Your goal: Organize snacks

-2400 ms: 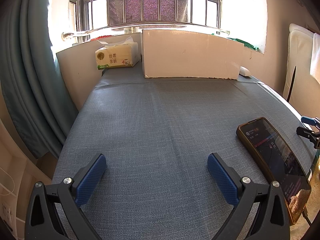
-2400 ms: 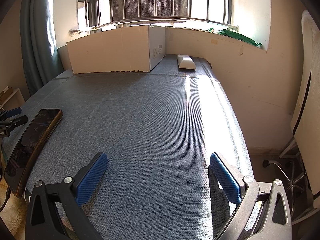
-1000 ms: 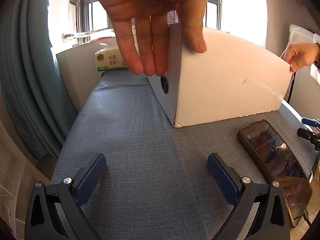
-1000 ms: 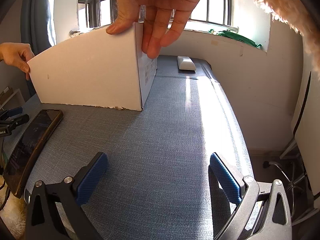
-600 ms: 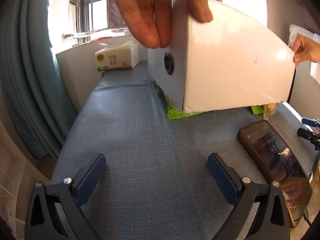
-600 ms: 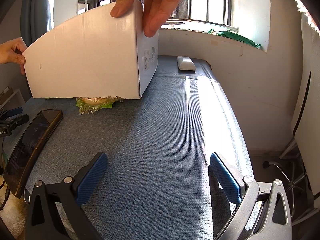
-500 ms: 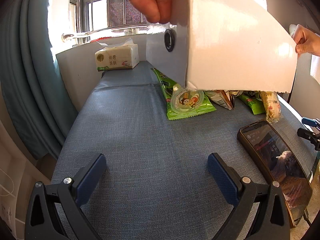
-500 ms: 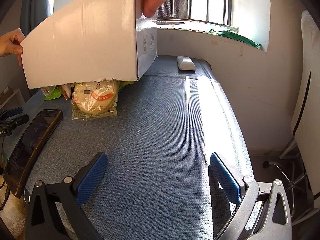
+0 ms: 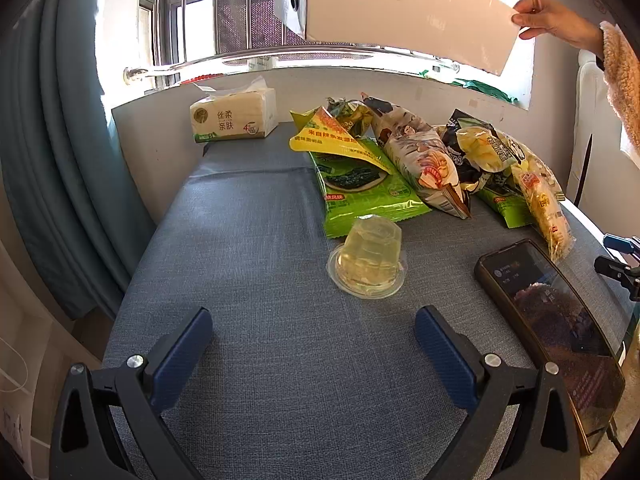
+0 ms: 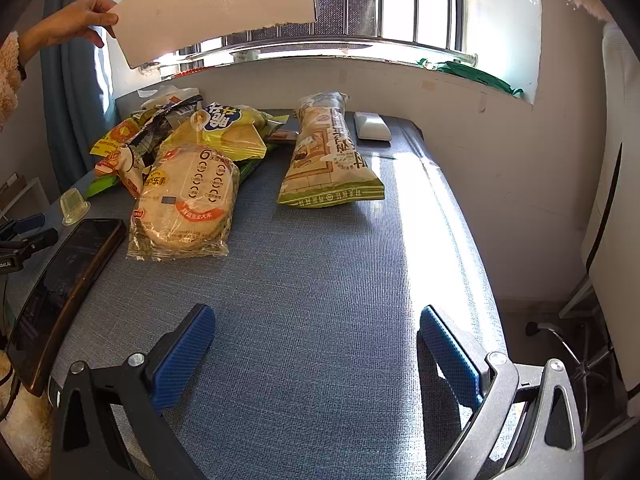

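Lifted higher now, the white box (image 9: 404, 12) hangs at frame top; snack bags (image 9: 416, 164) and jelly cup (image 9: 370, 256) lie mid-tabletop (image 9: 260, 264). Left gripper (image 9: 314, 350) and right gripper (image 10: 316, 346) gape, empty.

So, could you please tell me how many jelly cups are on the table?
1: the jelly cup sits upside down, nearest the left gripper, before the seaweed pack. The pile may hide others.

Blue-grey fabric-covered table (image 9: 256, 264), heap of snack bags (image 9: 416, 160) at its far side, upturned jelly cup (image 9: 370, 258) nearer, dark phone (image 9: 552, 320), tissue pack (image 9: 234, 116), white remote (image 10: 372, 126)
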`<state>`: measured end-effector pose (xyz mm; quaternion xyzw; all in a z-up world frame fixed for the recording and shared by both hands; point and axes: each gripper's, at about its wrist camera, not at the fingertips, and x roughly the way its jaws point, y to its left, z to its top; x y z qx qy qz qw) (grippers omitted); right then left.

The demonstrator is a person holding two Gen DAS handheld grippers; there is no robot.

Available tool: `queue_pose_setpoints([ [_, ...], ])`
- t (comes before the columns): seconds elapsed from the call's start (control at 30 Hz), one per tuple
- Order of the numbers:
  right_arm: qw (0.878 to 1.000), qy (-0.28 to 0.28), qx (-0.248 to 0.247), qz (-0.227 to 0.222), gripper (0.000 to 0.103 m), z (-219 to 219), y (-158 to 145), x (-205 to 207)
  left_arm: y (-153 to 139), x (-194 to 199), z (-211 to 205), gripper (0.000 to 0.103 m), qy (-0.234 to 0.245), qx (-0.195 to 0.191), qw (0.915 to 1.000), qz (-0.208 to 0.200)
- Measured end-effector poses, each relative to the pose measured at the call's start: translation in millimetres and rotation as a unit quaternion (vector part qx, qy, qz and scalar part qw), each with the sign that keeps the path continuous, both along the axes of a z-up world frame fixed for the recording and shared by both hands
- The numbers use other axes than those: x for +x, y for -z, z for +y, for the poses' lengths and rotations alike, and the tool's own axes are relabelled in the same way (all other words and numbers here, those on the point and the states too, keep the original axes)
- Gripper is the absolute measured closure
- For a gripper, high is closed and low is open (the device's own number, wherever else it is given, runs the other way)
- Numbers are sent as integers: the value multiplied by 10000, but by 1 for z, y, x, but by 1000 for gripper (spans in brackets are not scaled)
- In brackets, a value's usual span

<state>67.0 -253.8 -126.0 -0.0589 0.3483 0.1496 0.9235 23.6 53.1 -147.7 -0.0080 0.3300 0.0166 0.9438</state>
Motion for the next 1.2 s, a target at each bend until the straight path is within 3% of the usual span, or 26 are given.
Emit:
queue_pose_setpoints([
  [1.2,10000,-2,7,8,0,0,0,1,-2,3,-2,0,10,5,10000,26],
])
